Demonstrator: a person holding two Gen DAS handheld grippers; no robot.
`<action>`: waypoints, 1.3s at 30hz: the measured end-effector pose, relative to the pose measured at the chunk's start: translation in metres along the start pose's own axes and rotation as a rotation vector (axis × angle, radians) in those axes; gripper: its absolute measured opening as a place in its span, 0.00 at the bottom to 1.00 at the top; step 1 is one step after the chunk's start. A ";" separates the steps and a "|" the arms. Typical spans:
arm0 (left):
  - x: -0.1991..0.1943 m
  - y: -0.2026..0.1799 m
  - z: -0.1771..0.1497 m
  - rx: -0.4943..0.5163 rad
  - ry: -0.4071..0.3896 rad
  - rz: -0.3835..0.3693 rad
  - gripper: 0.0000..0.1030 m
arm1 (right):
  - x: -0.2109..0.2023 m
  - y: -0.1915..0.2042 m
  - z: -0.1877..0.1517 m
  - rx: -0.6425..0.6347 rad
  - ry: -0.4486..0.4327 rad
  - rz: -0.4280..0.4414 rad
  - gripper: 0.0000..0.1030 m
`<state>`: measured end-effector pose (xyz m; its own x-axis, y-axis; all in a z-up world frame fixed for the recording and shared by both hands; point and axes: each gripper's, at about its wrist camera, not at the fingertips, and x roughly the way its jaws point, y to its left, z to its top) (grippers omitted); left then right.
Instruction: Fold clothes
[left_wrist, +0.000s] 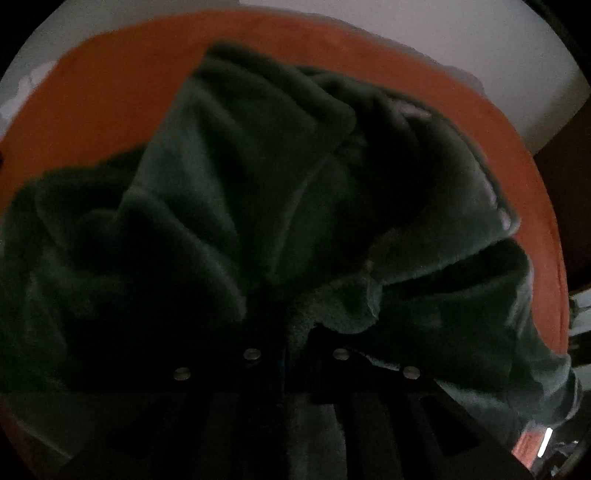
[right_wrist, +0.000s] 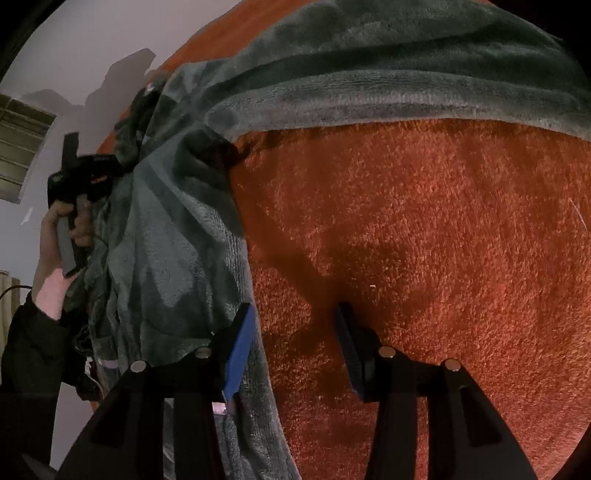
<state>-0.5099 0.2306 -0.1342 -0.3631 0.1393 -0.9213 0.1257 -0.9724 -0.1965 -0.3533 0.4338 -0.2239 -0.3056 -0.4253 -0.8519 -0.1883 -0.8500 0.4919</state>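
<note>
1. Lifting dark green fleece garment (left_wrist: 236, 192), bunched mid-frame over orange carpet (right_wrist: 424, 240); fold underway.
2. Left gripper (left_wrist: 295, 354): fingers buried in fleece, state unclear.
3. Right gripper (right_wrist: 295, 350): fingers spread, empty, lower frame beside hem.
4. Next, probably: closing on that hem.

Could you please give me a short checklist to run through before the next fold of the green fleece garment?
1. Left gripper has cloth: fleece garment bunches over its fingers; actual clamping cannot tell.
2. Right gripper open and empty: ok.
3. Right gripper near a garment edge: ok, beside its left finger.
4. Orange surface bare for laying the fold: ok.
5. Garment flat: not ok, crumpled and partly lifted.
</note>
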 end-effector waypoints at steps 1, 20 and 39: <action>-0.005 0.002 0.001 0.009 0.004 -0.030 0.13 | 0.000 0.001 0.001 0.000 0.000 -0.001 0.42; -0.177 0.122 -0.056 -0.036 0.006 -0.236 0.47 | -0.001 0.070 -0.014 -0.093 -0.034 0.086 0.42; -0.213 0.114 -0.451 0.311 0.000 0.019 0.47 | 0.016 0.210 -0.278 -1.115 0.200 -0.111 0.42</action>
<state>-0.0017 0.1742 -0.1122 -0.3632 0.1210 -0.9238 -0.1564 -0.9854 -0.0676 -0.1386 0.1623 -0.1838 -0.1662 -0.2872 -0.9433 0.7603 -0.6465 0.0629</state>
